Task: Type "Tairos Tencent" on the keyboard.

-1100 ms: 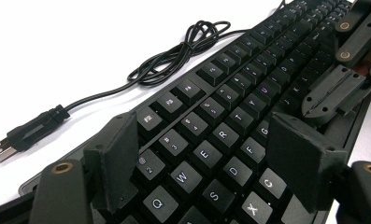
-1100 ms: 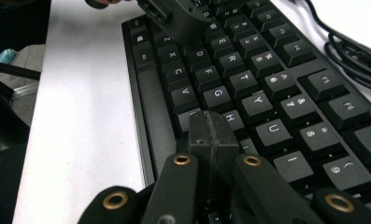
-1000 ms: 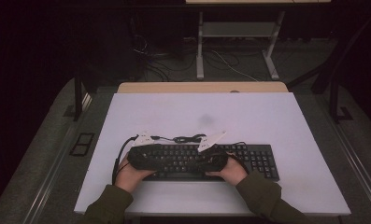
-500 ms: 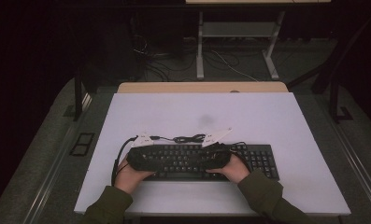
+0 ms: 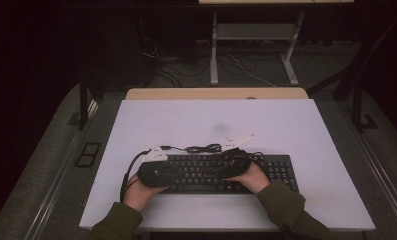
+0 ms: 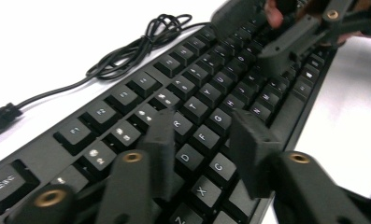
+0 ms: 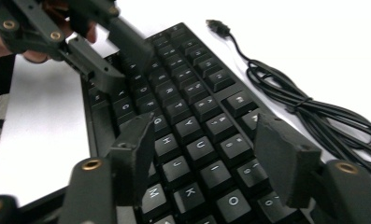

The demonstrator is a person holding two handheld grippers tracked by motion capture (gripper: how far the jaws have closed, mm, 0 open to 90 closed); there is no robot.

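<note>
On the white bench (image 5: 306,130), near its front edge, lies the black keyboard (image 5: 278,170), its coiled cable (image 5: 203,148) just behind it. The left gripper (image 6: 202,140) hovers over the letter keys, its jaws having just been closing, gap empty. The right gripper (image 7: 206,149) hangs over the keys too, jaws just opening and holding nothing.

We see a flat black full-size computer keyboard (image 5: 281,170) with white-lettered keys, lying lengthwise on the near part of the table, its black cable (image 5: 202,148) bundled just behind it.
</note>
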